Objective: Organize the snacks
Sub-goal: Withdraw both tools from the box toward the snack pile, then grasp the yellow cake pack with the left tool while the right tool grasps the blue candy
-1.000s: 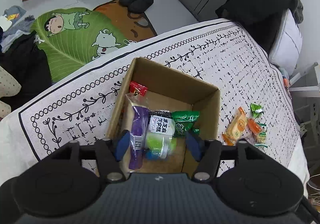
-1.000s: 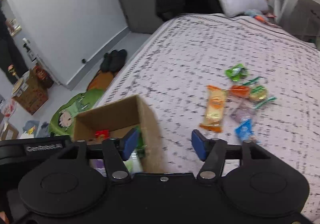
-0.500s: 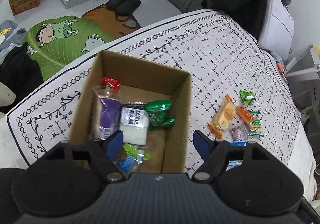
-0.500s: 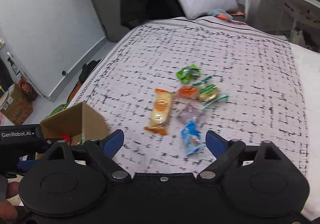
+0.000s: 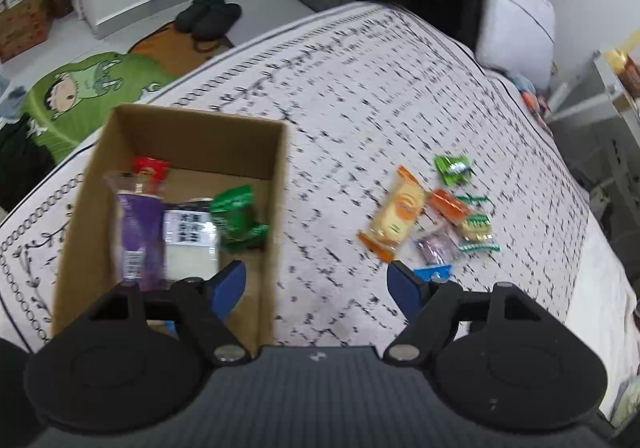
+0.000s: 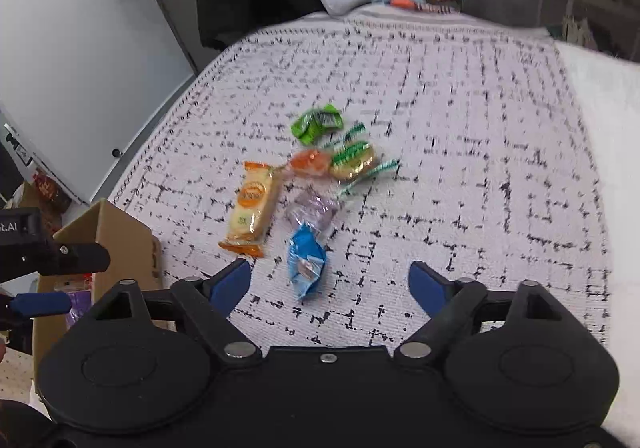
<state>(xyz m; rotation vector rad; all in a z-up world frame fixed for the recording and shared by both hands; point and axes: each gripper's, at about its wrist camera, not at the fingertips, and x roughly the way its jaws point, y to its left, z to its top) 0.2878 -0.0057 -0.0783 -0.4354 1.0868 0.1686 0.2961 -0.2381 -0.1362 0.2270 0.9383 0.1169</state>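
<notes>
The blue packet (image 6: 306, 262) lies on the bedspread (image 6: 460, 151) just ahead of the empty, wide-open right gripper (image 6: 330, 282), long axis pointing away, nearer than the empty, open left gripper (image 5: 316, 288) beside the box (image 5: 280, 207).

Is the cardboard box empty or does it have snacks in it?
Not empty: the cardboard box holds several packets, including a purple one and a green one.

matt cardboard box (image 5: 280, 183), glossy plastic snack wrappers (image 6: 306, 266).
</notes>
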